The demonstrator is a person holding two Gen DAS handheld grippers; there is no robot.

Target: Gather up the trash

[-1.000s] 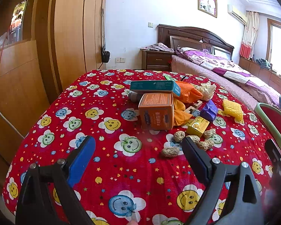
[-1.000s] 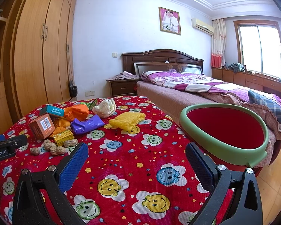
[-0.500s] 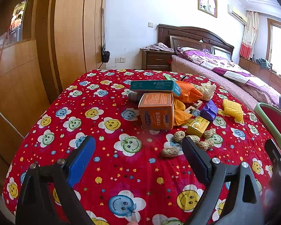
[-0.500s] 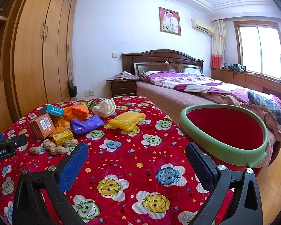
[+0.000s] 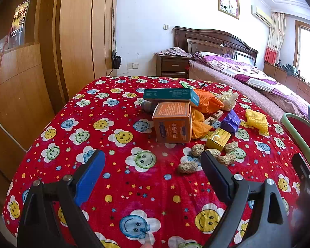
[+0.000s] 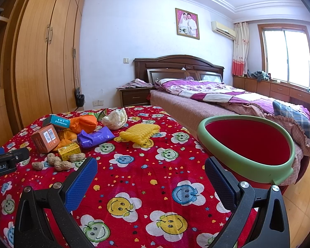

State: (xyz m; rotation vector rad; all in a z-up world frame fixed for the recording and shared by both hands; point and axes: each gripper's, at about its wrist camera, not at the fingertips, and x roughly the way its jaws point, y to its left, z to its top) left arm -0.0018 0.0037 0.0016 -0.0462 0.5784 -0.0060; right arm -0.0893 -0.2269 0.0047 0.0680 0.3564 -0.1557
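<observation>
peanuts lie just beyond left claw, seemingly untouched.

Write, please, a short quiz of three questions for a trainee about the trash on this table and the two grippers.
1. True or false: the left gripper is shut on a peanut.
2. Which thing lies on top of the orange box? A. the teal box B. the yellow foam net C. the purple wrapper
3. Fill in: the red bin has a ______ rim.

Key:
1. False; both its jaws and those of the right gripper stand open and empty.
2. A
3. green
</observation>
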